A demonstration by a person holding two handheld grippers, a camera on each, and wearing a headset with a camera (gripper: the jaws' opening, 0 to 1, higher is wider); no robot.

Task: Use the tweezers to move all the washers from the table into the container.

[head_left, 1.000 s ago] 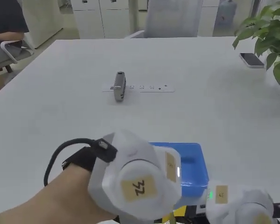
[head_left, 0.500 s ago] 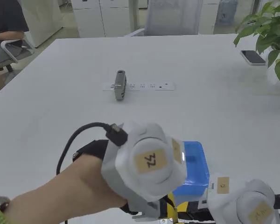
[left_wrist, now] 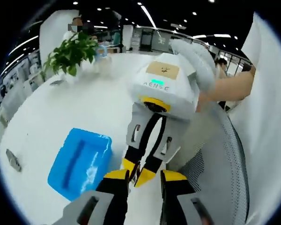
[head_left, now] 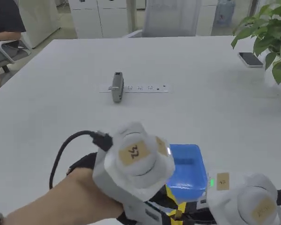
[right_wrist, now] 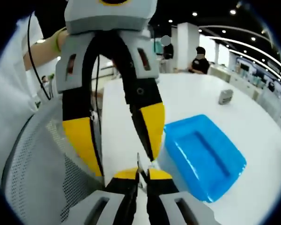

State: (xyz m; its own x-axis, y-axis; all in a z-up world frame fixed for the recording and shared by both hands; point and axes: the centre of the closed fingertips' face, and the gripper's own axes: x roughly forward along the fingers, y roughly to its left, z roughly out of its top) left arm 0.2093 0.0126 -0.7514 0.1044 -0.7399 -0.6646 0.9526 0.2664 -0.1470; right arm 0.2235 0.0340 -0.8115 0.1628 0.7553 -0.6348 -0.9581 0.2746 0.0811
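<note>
The white table [head_left: 201, 108] spreads wide under the head view, with a grey chair [head_left: 171, 18] pushed in at its far side and a leafy plant [head_left: 267, 33] at the far right edge. Nearer the person, the left gripper [right_wrist: 123, 161] is held in a hand [head_left: 70, 201] over the table's near edge. In the right gripper view its yellow-tipped jaws stand spread apart with nothing between them. The right gripper [left_wrist: 139, 172] sits low at the bottom right of the head view and faces the left one, so that the two sets of tips nearly meet. Its jaws are pressed close on a thin metal sliver, which looks to be the tweezers [right_wrist: 138, 165]. I cannot tell whether the tweezers' own tips are spread or pressed together. The blue container [head_left: 189, 164] rests on the table just beyond both grippers, partly hidden by the left gripper's white housing. Its hollow looks bare in the right gripper view. A white power strip [head_left: 145, 88] lies mid-table with a grey adapter [head_left: 117, 86] plugged into its left end. A dark phone [head_left: 249, 59] lies flat near the plant.
</note>
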